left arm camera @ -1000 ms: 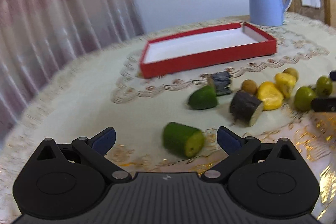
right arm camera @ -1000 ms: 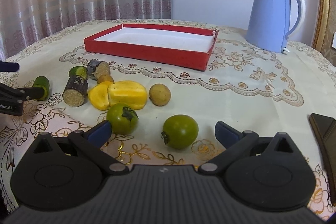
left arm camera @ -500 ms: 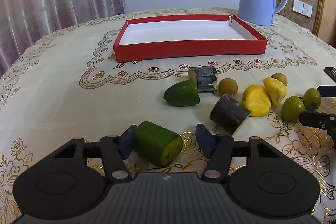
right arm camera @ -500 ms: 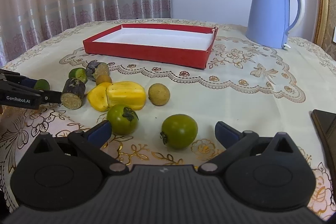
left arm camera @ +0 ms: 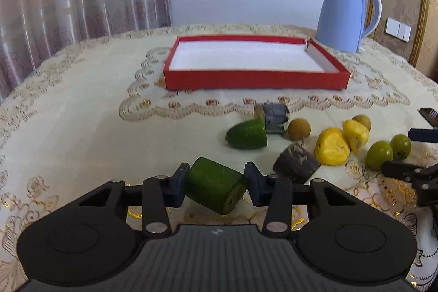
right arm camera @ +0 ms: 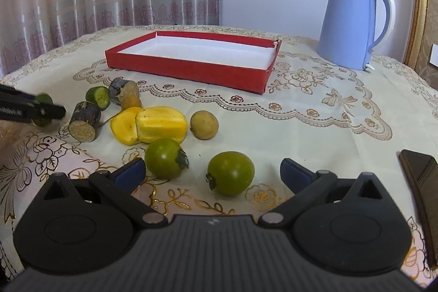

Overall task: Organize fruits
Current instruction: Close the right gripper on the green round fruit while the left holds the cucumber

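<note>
Left gripper (left arm camera: 216, 186) has just closed, clamping the stubby green cut cucumber chunk (left arm camera: 215, 186), ready for the shallow red cardboard tray (left arm camera: 254, 78); right gripper (right arm camera: 212, 171) waits, jaws apart, over 2 green tomatoes (right arm camera: 230, 173).

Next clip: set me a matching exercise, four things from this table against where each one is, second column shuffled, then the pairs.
Things:
1. cut green piece
2. red tray
3. blue kettle
4. two green round fruits

Places:
A. behind the tray's right end
B. between the left gripper's pads
C. before the open right gripper
D. mid-table, nothing inside

Pairs: 1-B, 2-D, 3-A, 4-C
</note>
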